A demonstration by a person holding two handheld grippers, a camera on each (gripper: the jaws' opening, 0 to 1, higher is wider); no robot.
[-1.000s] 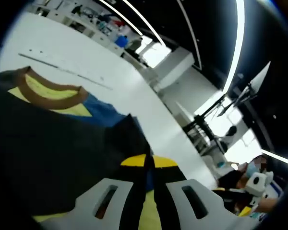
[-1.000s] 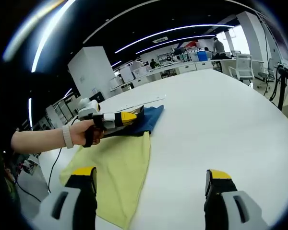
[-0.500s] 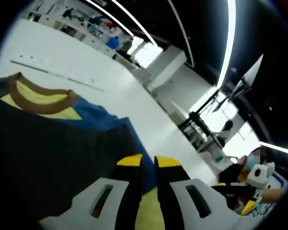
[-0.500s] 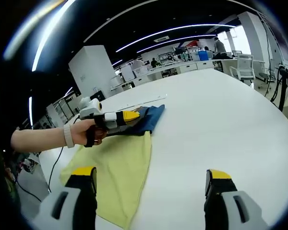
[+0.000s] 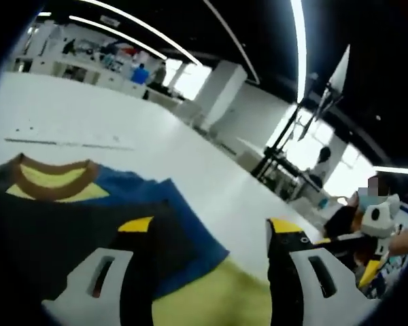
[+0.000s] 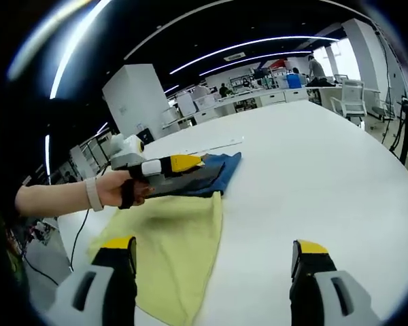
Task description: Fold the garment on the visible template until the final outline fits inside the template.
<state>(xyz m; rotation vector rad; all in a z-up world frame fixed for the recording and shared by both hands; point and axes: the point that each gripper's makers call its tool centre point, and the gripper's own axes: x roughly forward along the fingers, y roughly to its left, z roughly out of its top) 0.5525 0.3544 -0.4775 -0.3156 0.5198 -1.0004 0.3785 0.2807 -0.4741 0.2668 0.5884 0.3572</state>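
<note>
Left hand-held gripper now parted wide, garment released on bench; my right hand-held gripper gapes wide, empty.

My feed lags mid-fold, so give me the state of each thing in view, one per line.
Left gripper: open, jaws spread over the garment's edge.
Right gripper: open, above bare table, holding nothing.
Dark blue and black garment with brown collar: lying flat, partly on the cloth.
Yellow cloth template: spread flat, garment covering its far end.
White round table: carrying both fabrics.
</note>
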